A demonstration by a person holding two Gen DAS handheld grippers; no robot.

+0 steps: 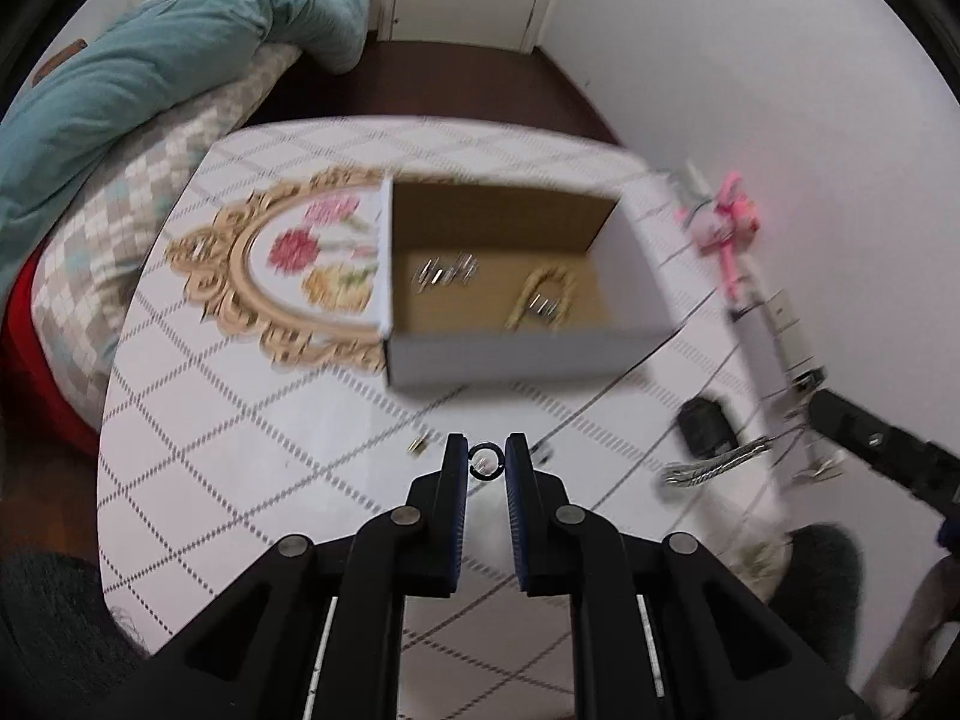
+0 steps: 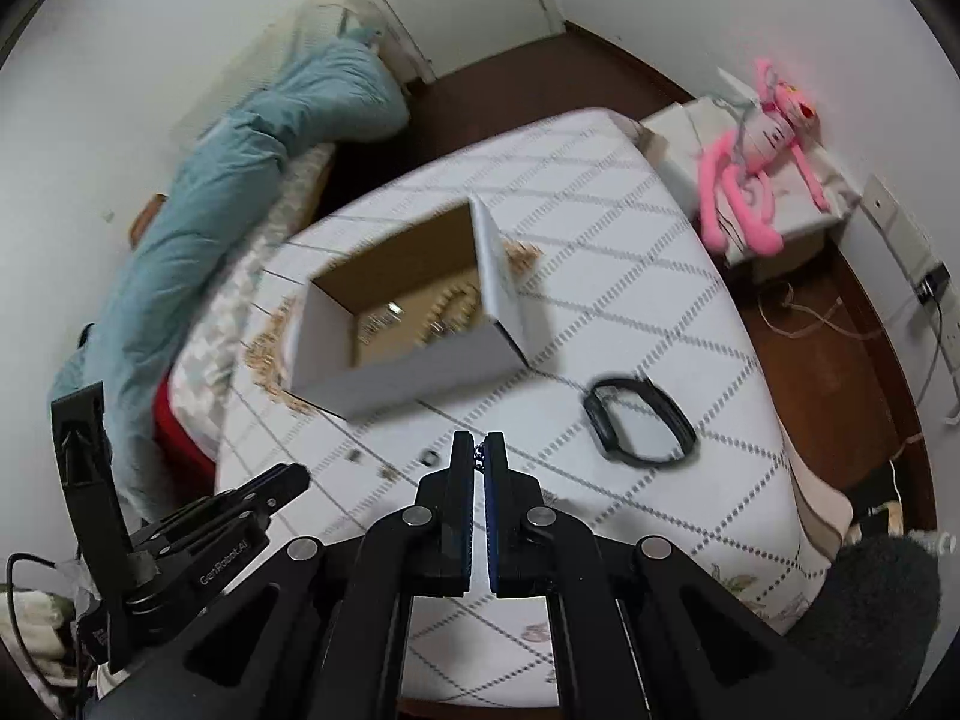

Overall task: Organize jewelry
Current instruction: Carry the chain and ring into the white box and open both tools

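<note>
A white tabletop (image 2: 630, 312) with a grey diamond-grid pattern and a gold-framed floral motif fills both wrist views, with a bed under a teal quilt (image 1: 138, 72) beyond its far left edge. An open white cardboard box (image 1: 516, 360) with a brown interior stands near the middle of the tabletop, partly over the floral motif; inside lie blurred metallic pieces and a pale gold loop (image 1: 543, 297), too smeared to identify further. A pink plush toy (image 2: 756, 168) sits on a white stand past the tabletop's far right corner. A black band-shaped bracelet (image 2: 639, 423) lies flat toward the tabletop's right edge, apart from the box. The left gripper (image 1: 486, 461), raised above the near side of the tabletop, has its jaws nearly together on a small dark metal ring (image 1: 483, 459) pinched at the fingertips. The right gripper (image 2: 479, 455) is fully closed, clamping a fine dark chain (image 2: 479, 457) whose links show between the fingertips. A few tiny loose pieces (image 1: 418, 446) lie on the tabletop between box and grippers.
</note>
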